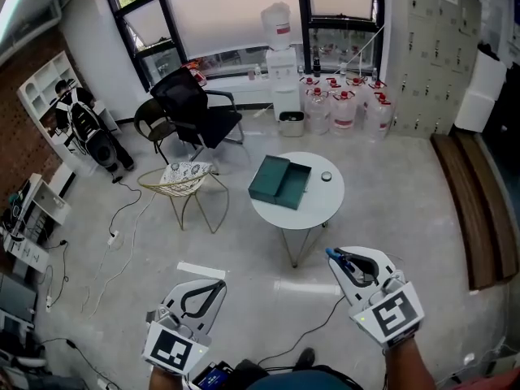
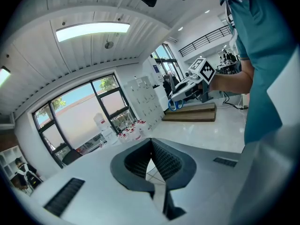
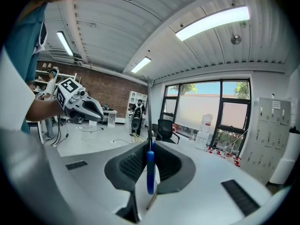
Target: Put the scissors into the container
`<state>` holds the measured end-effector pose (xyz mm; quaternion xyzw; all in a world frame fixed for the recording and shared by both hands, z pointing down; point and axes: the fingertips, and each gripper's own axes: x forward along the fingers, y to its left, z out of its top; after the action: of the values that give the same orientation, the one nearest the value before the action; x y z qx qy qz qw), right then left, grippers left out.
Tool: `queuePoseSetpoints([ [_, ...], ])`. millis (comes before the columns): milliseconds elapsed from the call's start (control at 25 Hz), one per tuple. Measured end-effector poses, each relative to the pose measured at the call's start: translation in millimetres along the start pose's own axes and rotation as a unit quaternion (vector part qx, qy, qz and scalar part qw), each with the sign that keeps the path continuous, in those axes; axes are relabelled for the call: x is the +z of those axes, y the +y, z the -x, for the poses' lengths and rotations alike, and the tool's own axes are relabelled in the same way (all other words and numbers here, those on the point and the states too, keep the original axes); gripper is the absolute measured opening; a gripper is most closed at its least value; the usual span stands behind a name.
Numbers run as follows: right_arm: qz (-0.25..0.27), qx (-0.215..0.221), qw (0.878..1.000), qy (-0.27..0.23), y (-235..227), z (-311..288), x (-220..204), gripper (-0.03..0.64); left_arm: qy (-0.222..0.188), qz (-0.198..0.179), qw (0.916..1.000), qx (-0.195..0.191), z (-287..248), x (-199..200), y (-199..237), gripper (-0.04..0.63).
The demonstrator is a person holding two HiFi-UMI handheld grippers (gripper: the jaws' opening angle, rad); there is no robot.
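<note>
A dark green open container [image 1: 280,181] lies on the round white table [image 1: 317,210] in the head view, well ahead of both grippers. My right gripper [image 1: 337,257] is held low at the right, short of the table, shut on the blue-handled scissors [image 1: 331,253]. In the right gripper view the scissors [image 3: 150,170] stand between the pads, blade pointing up. The left gripper view shows the right gripper [image 2: 187,86] with the blue handles [image 2: 176,104] hanging from it. My left gripper [image 1: 216,285] is low at the left, tips together, holding nothing.
A small round object [image 1: 326,176] sits on the table beside the container. A wire chair with a cushion [image 1: 185,179] and a black office chair [image 1: 199,108] stand left of the table. Water bottles [image 1: 341,104] line the window wall. A wooden bench [image 1: 475,210] runs along the right.
</note>
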<state>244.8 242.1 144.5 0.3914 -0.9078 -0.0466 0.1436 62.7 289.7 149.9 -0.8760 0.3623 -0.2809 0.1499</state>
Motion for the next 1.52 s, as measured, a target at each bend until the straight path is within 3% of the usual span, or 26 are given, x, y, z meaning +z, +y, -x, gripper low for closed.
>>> queuePoseSetpoints([
  [400, -0.001, -0.042, 0.999, 0.032, -26, -70, -18, 0.061, -0.033, -0.004, 0.9985, -0.044, -62, -45, 64, 0.018],
  [680, -0.011, -0.104, 0.992, 0.065, -54, -162, 3, 0.061, -0.075, -0.009, 0.9911, -0.109, -127, -82, 168, 0.018],
  [880, -0.014, -0.129, 0.989, 0.072, -68, -232, 26, 0.060, -0.098, -0.007, 0.9872, -0.125, -157, -102, 247, 0.018],
  [1520, -0.019, -0.162, 0.983, 0.090, -86, -304, 38, 0.061, -0.118, -0.021, 0.9786, -0.167, -202, -125, 315, 0.018],
])
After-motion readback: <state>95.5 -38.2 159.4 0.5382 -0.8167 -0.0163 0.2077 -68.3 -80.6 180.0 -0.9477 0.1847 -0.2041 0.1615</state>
